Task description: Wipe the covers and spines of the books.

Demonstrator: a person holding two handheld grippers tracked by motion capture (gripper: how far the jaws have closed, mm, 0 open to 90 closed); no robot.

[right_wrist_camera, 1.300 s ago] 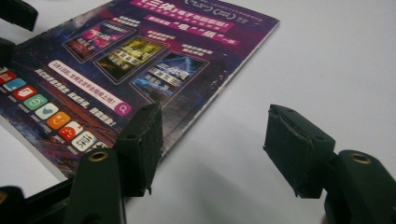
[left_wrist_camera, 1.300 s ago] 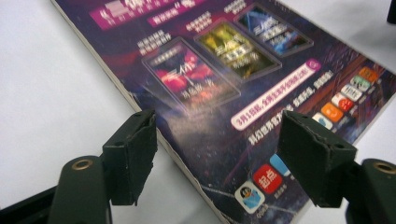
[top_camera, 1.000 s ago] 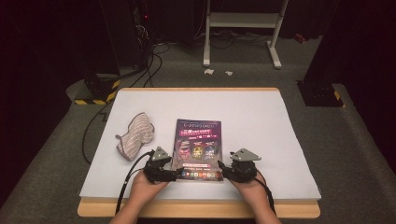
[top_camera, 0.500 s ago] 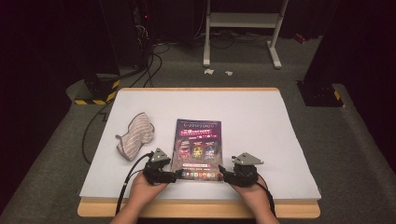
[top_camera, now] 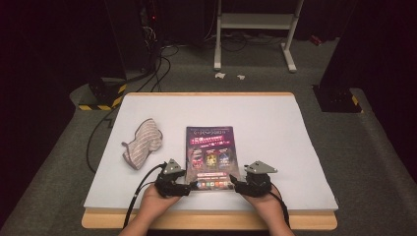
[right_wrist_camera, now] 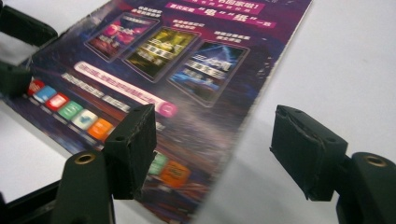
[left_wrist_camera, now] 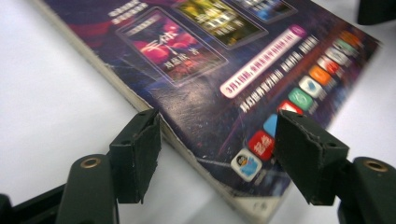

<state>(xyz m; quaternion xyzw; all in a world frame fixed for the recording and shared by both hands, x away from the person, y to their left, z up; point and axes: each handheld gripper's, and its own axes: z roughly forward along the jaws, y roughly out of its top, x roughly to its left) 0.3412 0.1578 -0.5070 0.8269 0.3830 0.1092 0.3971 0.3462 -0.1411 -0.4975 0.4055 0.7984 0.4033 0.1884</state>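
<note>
A glossy purple magazine [top_camera: 210, 156] is lying flat on the white table [top_camera: 275, 128], its near corners sitting between both claws. The left gripper [top_camera: 189, 187] has just been closing, the right gripper [top_camera: 236, 186] opening; both are standing wide, clasping nothing. A striped cloth [top_camera: 142, 141] is lying crumpled to the left. The small cover print is blurring.

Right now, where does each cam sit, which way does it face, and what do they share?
High view: above the person's side, facing forward and down on the table; forearms, both hands, left tongs, right tongs.
Left gripper view: on the left tongs, looking along the jaws at the book's near spine corner.
Right gripper view: on the right tongs, facing the book's other near corner.
Shared: the book, in all three.
</note>
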